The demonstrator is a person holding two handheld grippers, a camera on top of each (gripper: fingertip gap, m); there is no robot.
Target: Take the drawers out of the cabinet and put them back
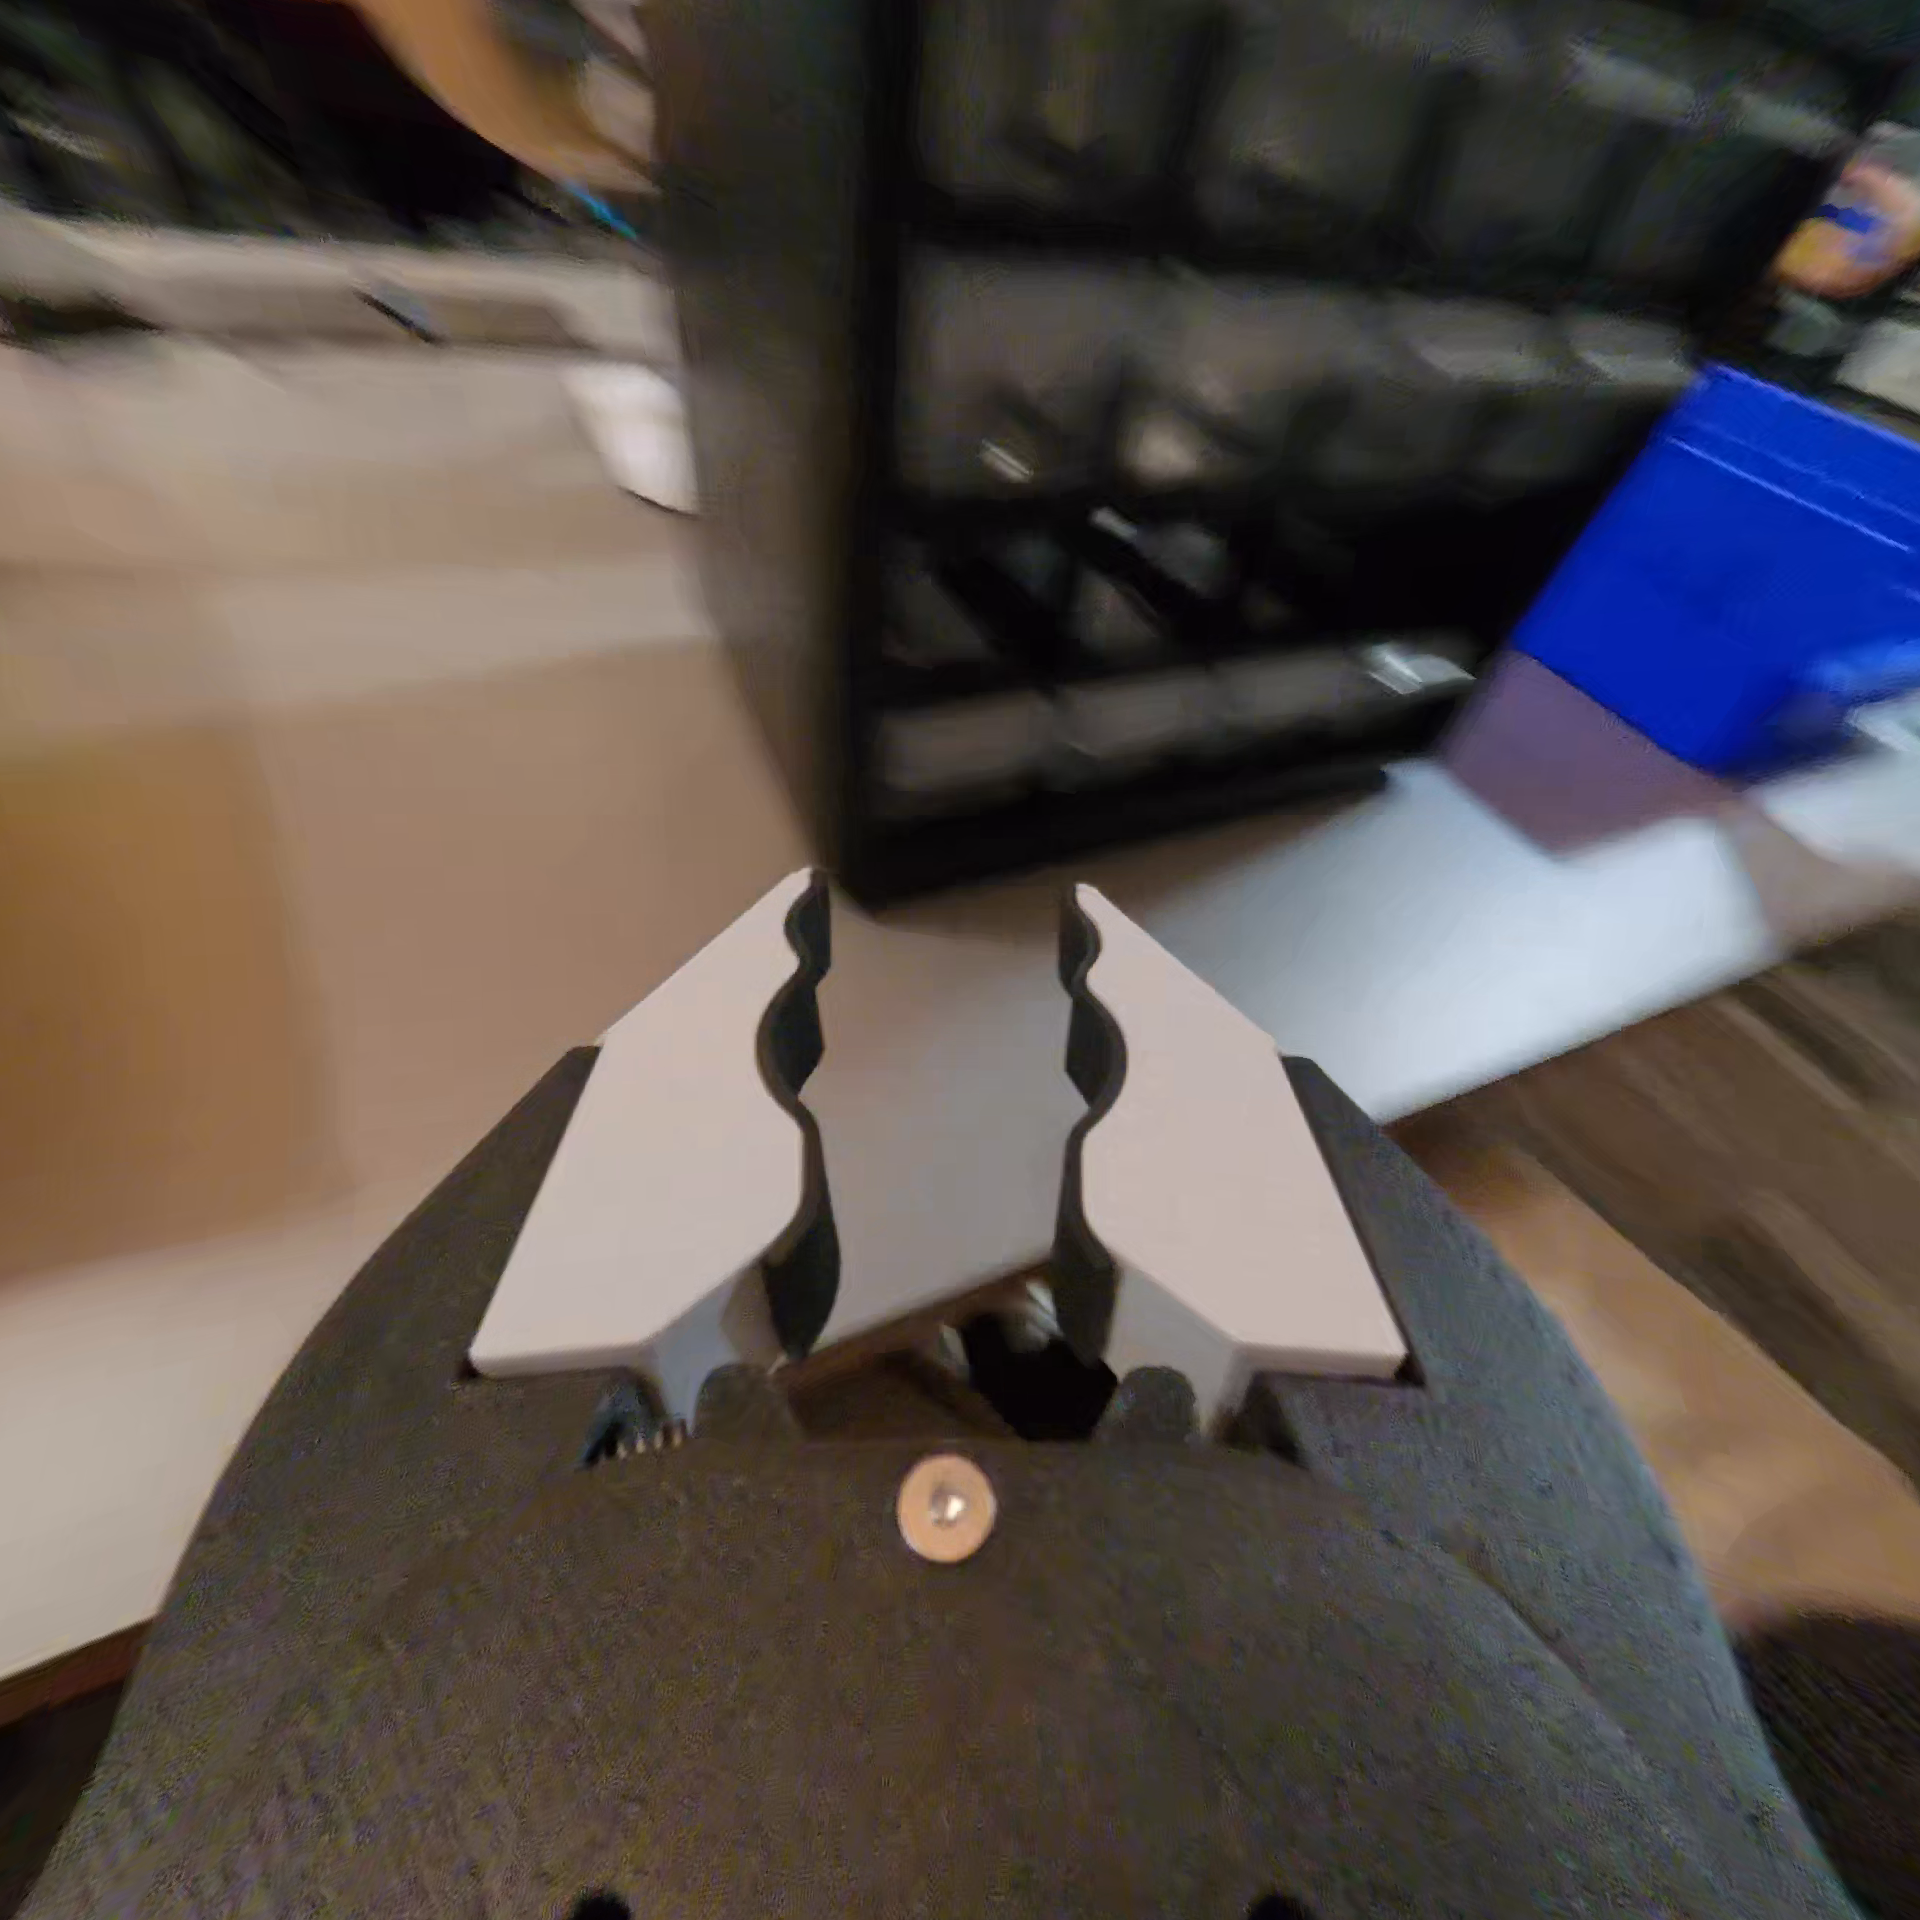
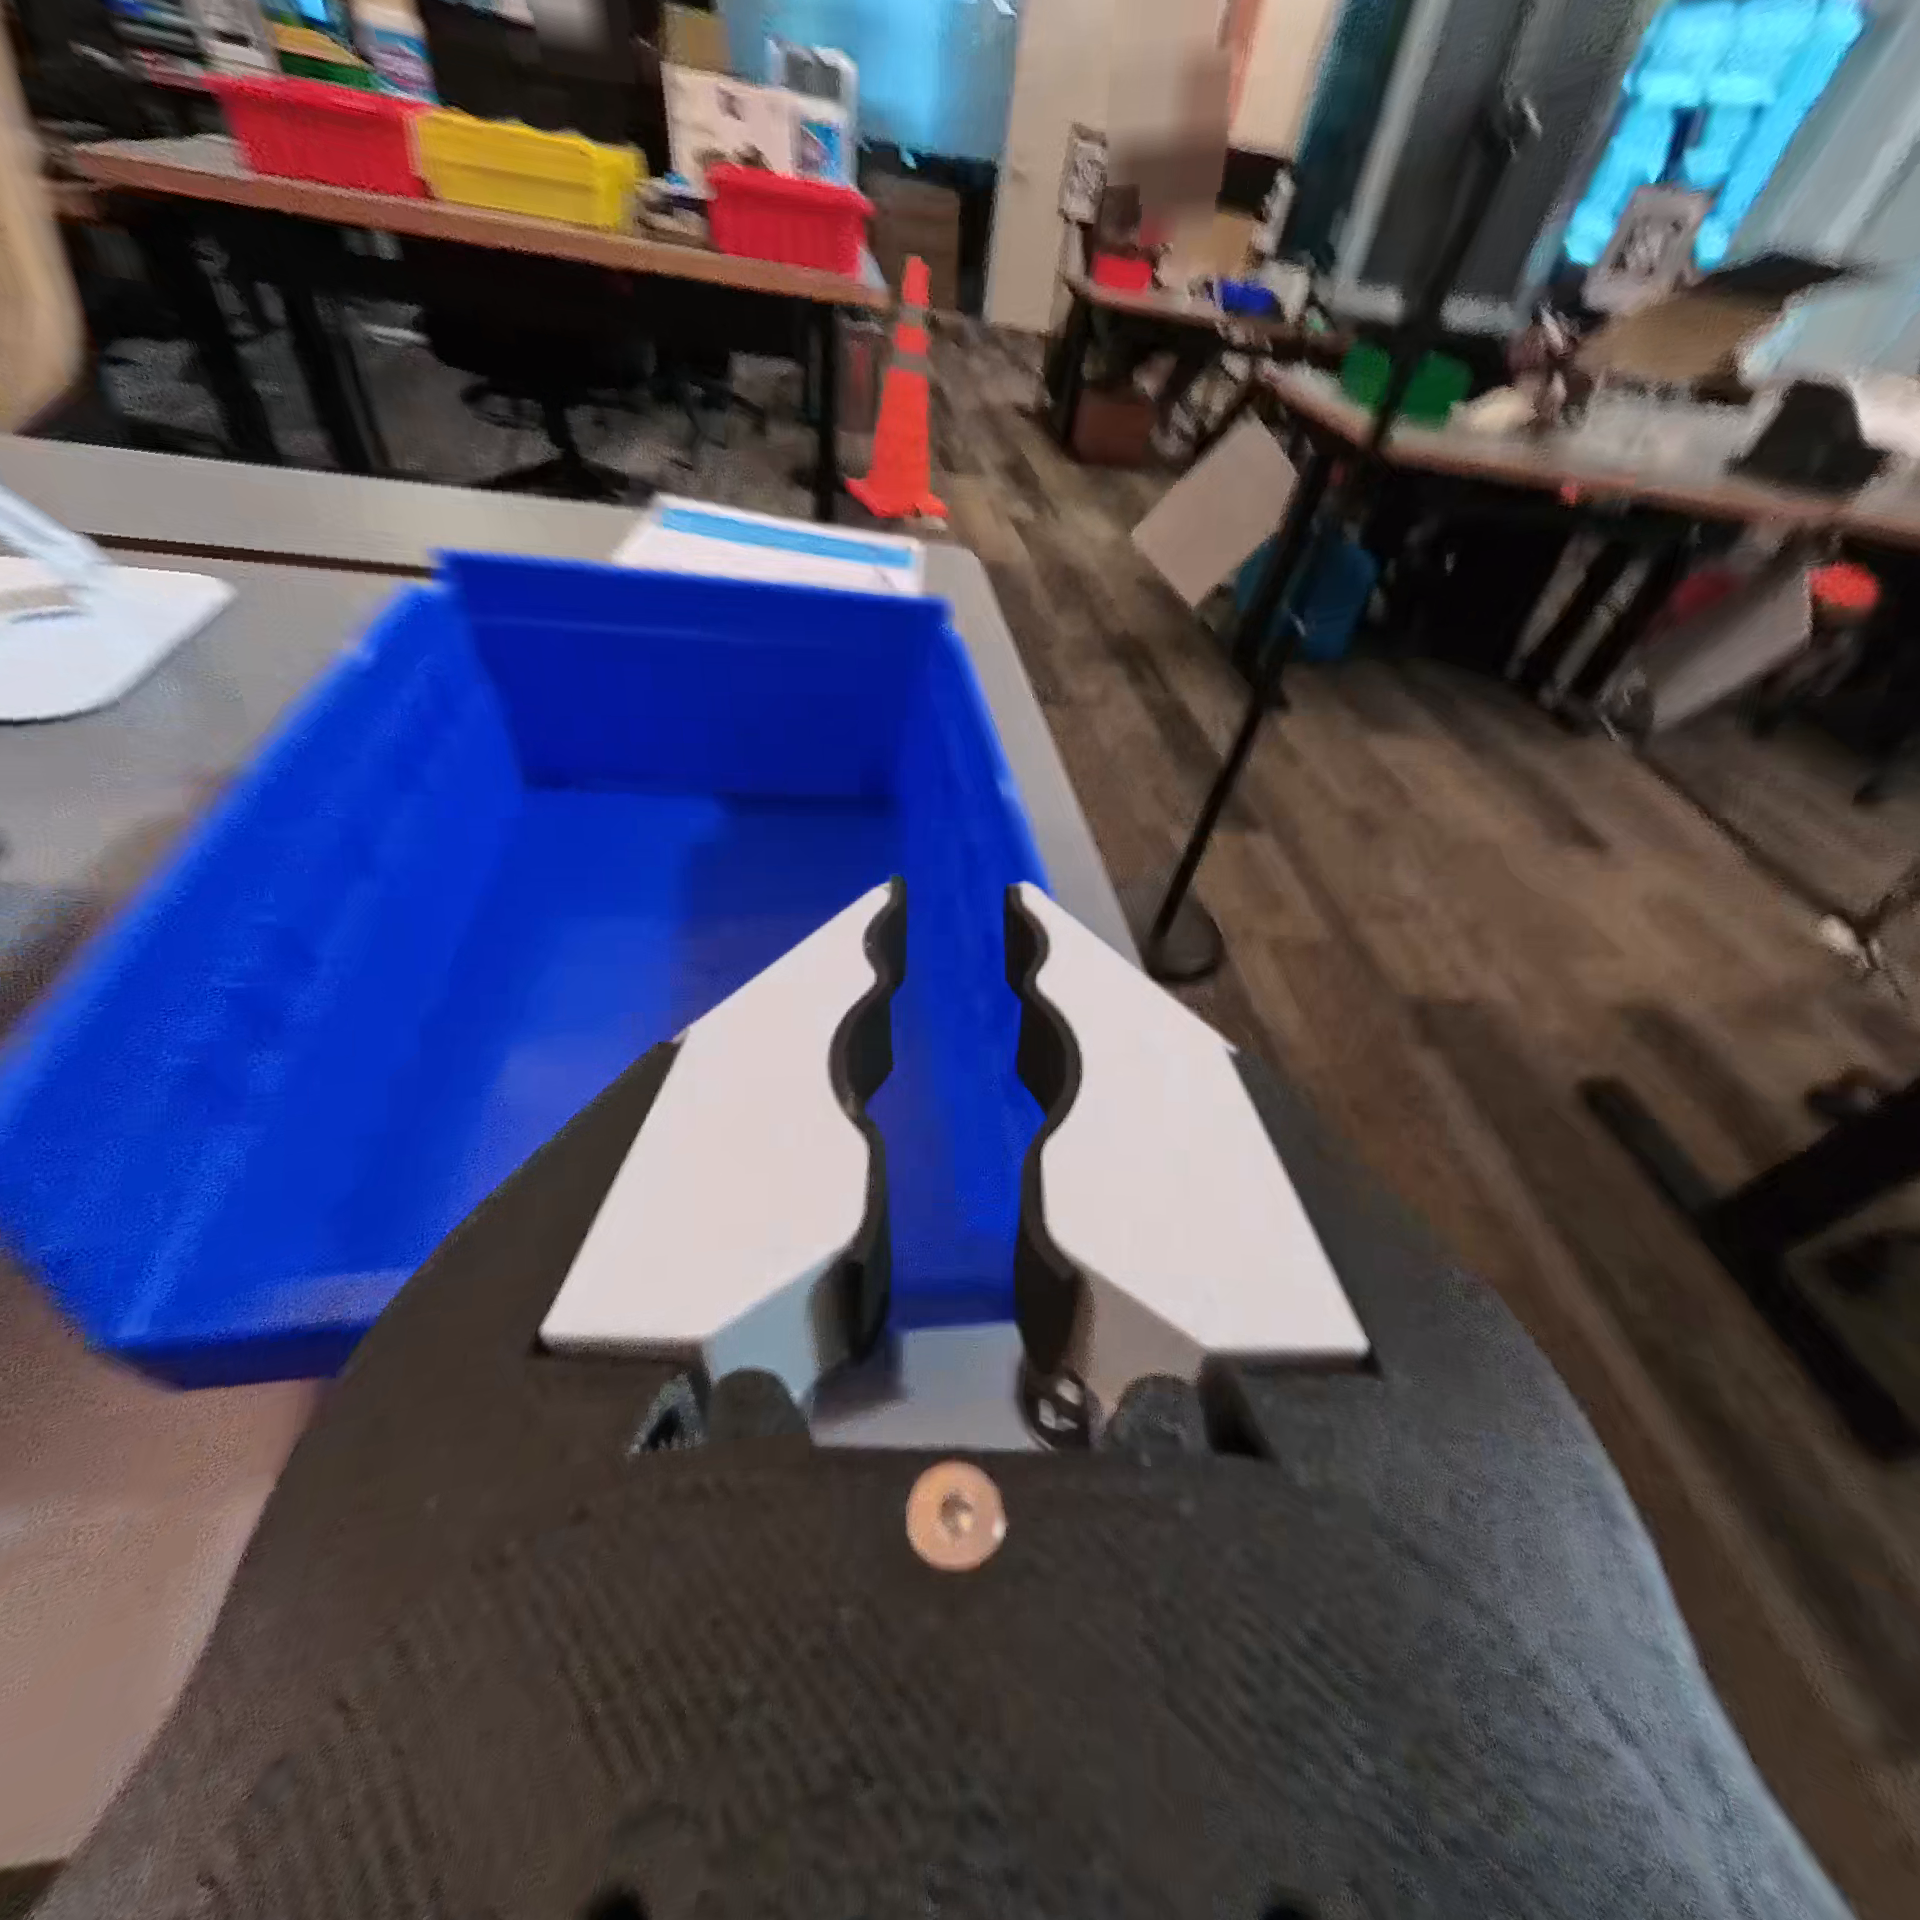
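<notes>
A black cabinet with rows of small dark drawers stands on the table, blurred, in the left wrist view. My left gripper is open and empty, just short of the cabinet's lower left corner. A blue bin lies on the table in the right wrist view and shows beside the cabinet in the left wrist view. My right gripper is open and empty, over the bin's near right wall. The bin looks empty.
The grey table ends close on the right, with wood floor beyond. A black stand pole, an orange cone and other tables with coloured bins are farther off. White paper lies behind the bin.
</notes>
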